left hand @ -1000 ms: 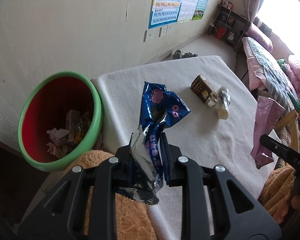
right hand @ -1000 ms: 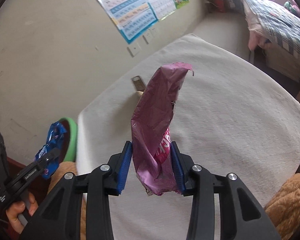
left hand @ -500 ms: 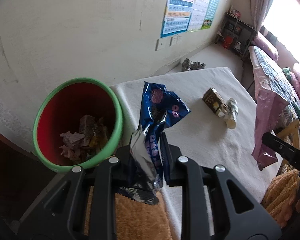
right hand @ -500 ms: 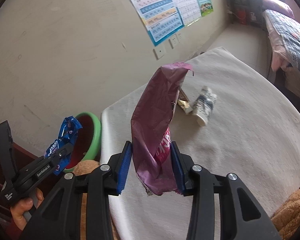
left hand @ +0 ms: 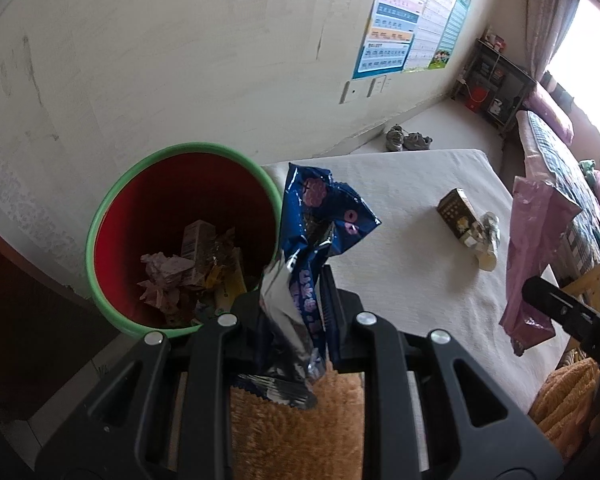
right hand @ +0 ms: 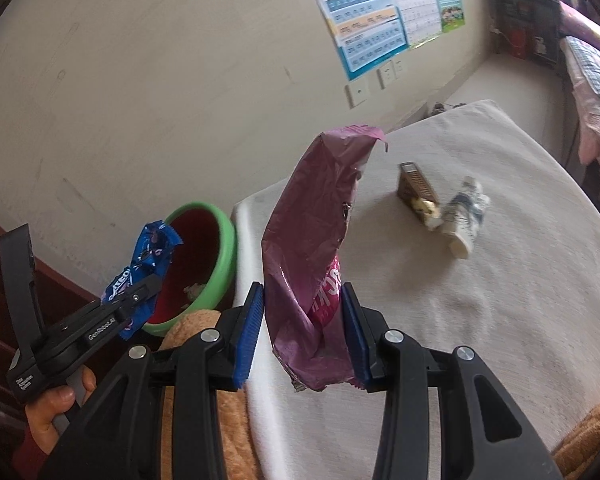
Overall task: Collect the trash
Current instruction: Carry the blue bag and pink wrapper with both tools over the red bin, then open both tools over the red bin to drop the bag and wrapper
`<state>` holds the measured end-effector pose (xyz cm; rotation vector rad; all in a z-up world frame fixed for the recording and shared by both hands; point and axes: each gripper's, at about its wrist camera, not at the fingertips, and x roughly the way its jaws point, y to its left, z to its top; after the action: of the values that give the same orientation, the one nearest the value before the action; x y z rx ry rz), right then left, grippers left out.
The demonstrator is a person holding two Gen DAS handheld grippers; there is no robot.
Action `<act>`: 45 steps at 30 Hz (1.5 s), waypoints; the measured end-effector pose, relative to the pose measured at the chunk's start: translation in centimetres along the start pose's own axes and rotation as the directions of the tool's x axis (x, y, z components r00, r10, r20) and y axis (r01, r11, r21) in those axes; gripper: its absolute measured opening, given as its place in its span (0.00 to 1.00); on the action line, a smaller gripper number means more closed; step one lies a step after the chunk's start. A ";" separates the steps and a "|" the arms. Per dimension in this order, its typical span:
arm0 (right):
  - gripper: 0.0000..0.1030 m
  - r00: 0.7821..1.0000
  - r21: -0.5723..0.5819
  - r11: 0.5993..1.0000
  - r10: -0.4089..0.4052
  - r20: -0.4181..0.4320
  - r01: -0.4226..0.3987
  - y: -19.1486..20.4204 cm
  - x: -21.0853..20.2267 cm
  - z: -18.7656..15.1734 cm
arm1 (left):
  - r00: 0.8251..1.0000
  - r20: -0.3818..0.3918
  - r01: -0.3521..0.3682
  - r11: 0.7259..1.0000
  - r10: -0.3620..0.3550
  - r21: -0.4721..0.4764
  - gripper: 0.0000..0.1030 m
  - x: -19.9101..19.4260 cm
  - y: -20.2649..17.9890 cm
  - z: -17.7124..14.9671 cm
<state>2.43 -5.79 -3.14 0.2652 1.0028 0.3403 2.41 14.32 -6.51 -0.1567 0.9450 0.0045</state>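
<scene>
My left gripper is shut on a blue snack wrapper and holds it upright beside the right rim of a red bin with a green rim, which holds several pieces of trash. From the right wrist view the left gripper, the blue wrapper and the bin show at the left. My right gripper is shut on a purple-pink snack bag, above the table's near left part. The bag also shows in the left wrist view.
A white cloth-covered table carries a small brown carton and a crumpled white bottle. A wall with posters stands behind the bin. A bed lies at the right. An orange fuzzy fabric is below the grippers.
Both grippers have moved left toward the bin with their wrappers. The bin now sits closer and more central in the left wrist view, and has come into the right wrist view.
</scene>
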 end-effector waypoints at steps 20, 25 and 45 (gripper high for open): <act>0.38 0.993 -0.152 0.986 0.051 -0.104 -0.067 6.9 6.1 1.3 | 0.996 -0.036 -0.085 0.989 0.082 -0.117 0.21 1.9 6.4 -0.3; 0.39 0.988 -0.206 0.974 0.061 -0.144 -0.090 9.2 9.0 2.4 | 0.993 -0.053 -0.116 0.980 0.109 -0.163 0.21 2.7 9.2 -0.1; 0.54 0.962 -0.273 0.941 0.137 -0.237 -0.201 16.2 15.1 5.1 | 0.987 -0.100 -0.148 0.940 0.123 -0.308 0.44 6.3 14.1 1.2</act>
<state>11.70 14.70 -6.20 0.0426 1.1281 0.6823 6.02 28.03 -12.77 -0.3891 1.0290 0.2801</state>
